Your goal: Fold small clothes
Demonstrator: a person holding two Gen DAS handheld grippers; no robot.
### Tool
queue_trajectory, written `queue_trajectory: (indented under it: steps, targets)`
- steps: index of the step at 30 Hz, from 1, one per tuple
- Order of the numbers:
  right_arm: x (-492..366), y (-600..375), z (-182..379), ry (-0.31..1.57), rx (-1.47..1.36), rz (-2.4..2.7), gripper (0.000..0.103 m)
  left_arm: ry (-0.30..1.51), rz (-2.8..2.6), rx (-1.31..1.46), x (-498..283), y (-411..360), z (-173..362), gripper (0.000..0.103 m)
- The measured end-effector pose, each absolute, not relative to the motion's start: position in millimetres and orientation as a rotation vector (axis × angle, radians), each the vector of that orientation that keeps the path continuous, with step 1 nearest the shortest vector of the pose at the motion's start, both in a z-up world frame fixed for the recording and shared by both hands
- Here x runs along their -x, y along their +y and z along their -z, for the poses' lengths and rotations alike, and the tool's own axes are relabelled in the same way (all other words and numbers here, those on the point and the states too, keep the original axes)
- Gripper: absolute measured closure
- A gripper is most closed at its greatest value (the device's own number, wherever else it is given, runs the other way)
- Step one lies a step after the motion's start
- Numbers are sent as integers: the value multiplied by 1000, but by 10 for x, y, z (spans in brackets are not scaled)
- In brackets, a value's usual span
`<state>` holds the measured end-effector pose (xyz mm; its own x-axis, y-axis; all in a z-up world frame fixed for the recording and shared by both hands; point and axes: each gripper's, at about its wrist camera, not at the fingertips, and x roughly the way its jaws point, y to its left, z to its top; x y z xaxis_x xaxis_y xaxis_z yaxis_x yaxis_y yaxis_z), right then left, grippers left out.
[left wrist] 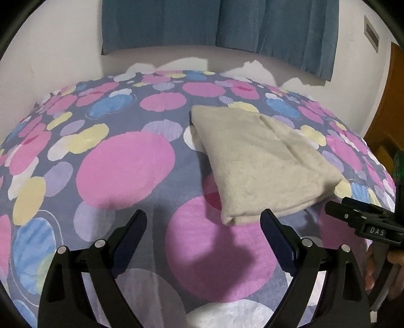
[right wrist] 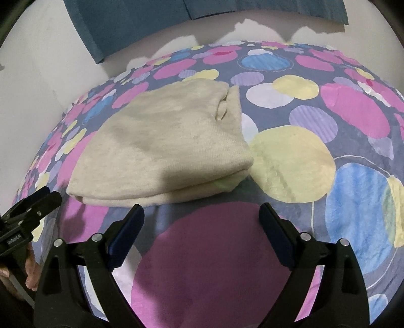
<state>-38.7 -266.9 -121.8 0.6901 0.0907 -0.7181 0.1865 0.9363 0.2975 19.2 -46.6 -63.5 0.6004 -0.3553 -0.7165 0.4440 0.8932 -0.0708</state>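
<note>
A beige knit garment (left wrist: 257, 161) lies folded into a thick flat packet on the spotted bedspread (left wrist: 121, 166). My left gripper (left wrist: 203, 219) is open and empty, just short of the packet's near corner. In the right wrist view the garment (right wrist: 164, 141) lies ahead and to the left. My right gripper (right wrist: 202, 214) is open and empty, just short of its near edge. The right gripper also shows at the right edge of the left wrist view (left wrist: 363, 219). The left gripper shows at the left edge of the right wrist view (right wrist: 27, 212).
The bed reaches back to a white wall (left wrist: 55, 50) with a blue curtain (left wrist: 217, 22) hanging above it. A brown wooden door (left wrist: 391, 101) stands at the right. Bedspread lies open left of the garment and right of it (right wrist: 328, 156).
</note>
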Motion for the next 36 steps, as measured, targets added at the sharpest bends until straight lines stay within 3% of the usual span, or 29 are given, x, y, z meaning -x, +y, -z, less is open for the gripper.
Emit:
queue_trajectory:
  steps: [36]
  targets:
    - [374,-2635,1219,820,-352,55,11,768,414,-186,-28,-508,575,13]
